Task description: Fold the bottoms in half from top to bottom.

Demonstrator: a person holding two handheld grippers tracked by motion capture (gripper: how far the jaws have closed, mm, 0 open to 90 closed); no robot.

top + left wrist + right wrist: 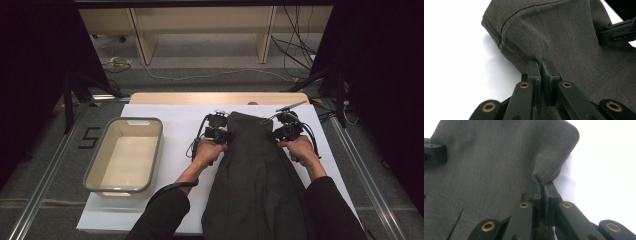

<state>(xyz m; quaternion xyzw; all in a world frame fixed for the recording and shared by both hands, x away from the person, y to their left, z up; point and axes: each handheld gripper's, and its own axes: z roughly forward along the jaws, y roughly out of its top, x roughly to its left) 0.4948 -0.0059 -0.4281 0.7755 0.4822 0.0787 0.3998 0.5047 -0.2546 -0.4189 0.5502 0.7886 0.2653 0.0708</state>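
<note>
A dark grey woven-fabric garment (255, 175) lies lengthwise on the white worktop (165, 117), running from the near edge toward the far edge, right of centre. Its far end stops short of the far edge.

The left tool (216, 131) sits at the left side of the garment's far end. In the left gripper view its jaws are closed tight on a pinched fold of the fabric (554, 47), beside a stitched hem.

The right tool (286, 129) sits at the right side of the same end. In the right gripper view its jaws are likewise closed on a bunched fold of fabric (499, 165), which lifts slightly off the worktop.

A grey-rimmed, cream rectangular plastic bin (125, 155) stands near the worktop's left edge, well apart from the garment.
</note>
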